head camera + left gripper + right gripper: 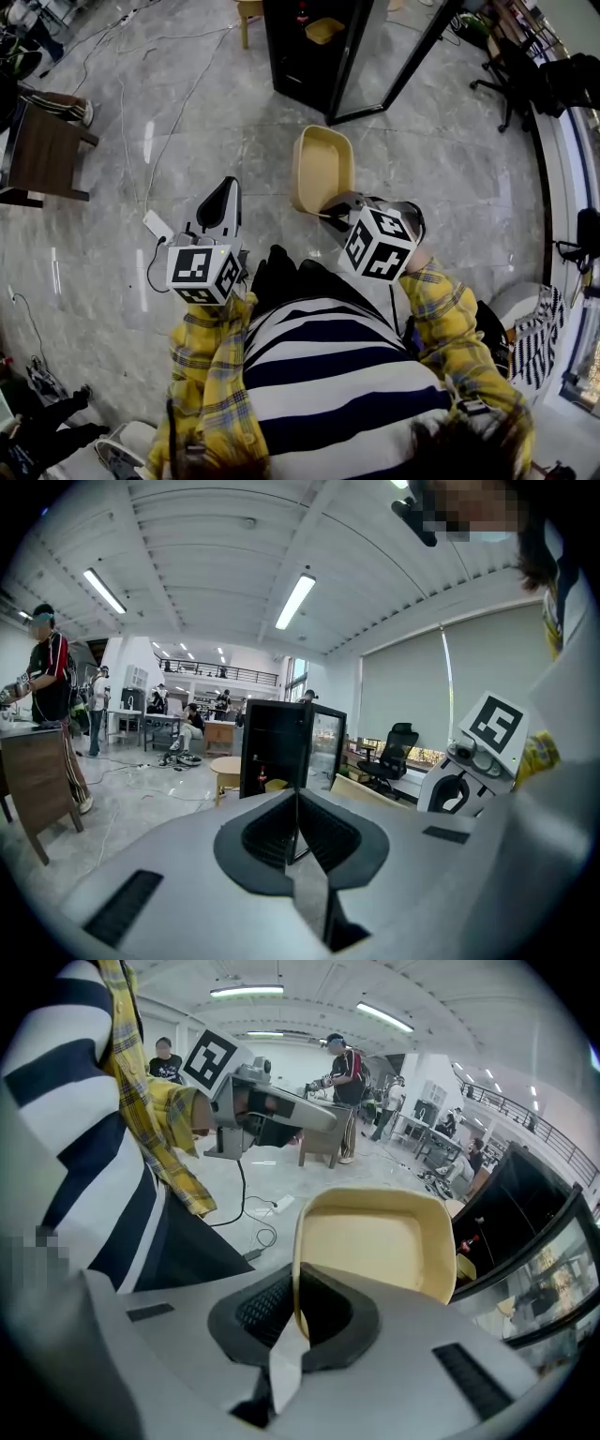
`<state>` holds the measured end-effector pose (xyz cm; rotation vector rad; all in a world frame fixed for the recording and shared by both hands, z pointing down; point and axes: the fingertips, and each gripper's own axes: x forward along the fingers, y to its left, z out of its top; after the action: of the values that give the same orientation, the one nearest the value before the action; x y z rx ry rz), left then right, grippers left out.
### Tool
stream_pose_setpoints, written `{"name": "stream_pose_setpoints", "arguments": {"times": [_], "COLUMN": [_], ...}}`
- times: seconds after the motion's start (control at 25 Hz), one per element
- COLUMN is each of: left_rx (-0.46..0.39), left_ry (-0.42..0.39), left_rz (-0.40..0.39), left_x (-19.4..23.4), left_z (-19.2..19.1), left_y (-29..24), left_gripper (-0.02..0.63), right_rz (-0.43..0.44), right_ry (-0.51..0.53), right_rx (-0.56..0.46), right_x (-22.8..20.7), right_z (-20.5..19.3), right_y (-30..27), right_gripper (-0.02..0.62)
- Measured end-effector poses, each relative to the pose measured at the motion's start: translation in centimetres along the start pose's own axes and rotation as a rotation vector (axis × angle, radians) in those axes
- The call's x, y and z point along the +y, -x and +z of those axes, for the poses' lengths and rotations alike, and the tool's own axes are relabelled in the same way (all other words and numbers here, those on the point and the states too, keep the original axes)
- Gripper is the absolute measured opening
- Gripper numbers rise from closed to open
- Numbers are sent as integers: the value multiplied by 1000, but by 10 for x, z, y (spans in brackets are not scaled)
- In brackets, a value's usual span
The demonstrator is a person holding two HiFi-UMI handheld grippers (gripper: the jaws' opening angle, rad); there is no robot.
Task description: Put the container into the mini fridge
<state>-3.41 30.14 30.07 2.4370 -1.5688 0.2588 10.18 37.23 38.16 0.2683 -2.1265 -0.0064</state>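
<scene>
A shallow cream container [323, 167] hangs over the grey floor, held by its near rim in my right gripper [332, 210]. In the right gripper view the jaws of that gripper [297, 1299] are shut on the rim, and the container [373, 1241] stretches away from them. The black mini fridge [314, 52] stands ahead with its glass door [398, 56] swung open; the same fridge [279, 747] shows in the left gripper view. My left gripper [225, 195] is shut with nothing in it [297, 803], held to the container's left.
Inside the fridge lies a yellow item [324, 30]. A white power strip [157, 225] and cables lie on the floor at left. A wooden desk [42, 150] stands far left, an office chair [506, 75] at right. A person [342, 1091] stands by the desk.
</scene>
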Motion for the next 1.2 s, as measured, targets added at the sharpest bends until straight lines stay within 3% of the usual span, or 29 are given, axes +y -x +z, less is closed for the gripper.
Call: {"name": "stream_pose_setpoints", "arguments": {"times": [0.64, 1.2], "left_rx": [16, 6], "left_ry": [7, 21], "left_rz": [26, -11], "left_x": [-4, 7], "left_z": [-2, 3], "left_y": [-12, -56], "left_gripper": [18, 18], "right_rz": [38, 45], "right_ry": [5, 10], "right_rx": [4, 46], "right_x": [-9, -43], "right_z": [-10, -8], "right_y": [0, -15], "right_gripper": [29, 29]}}
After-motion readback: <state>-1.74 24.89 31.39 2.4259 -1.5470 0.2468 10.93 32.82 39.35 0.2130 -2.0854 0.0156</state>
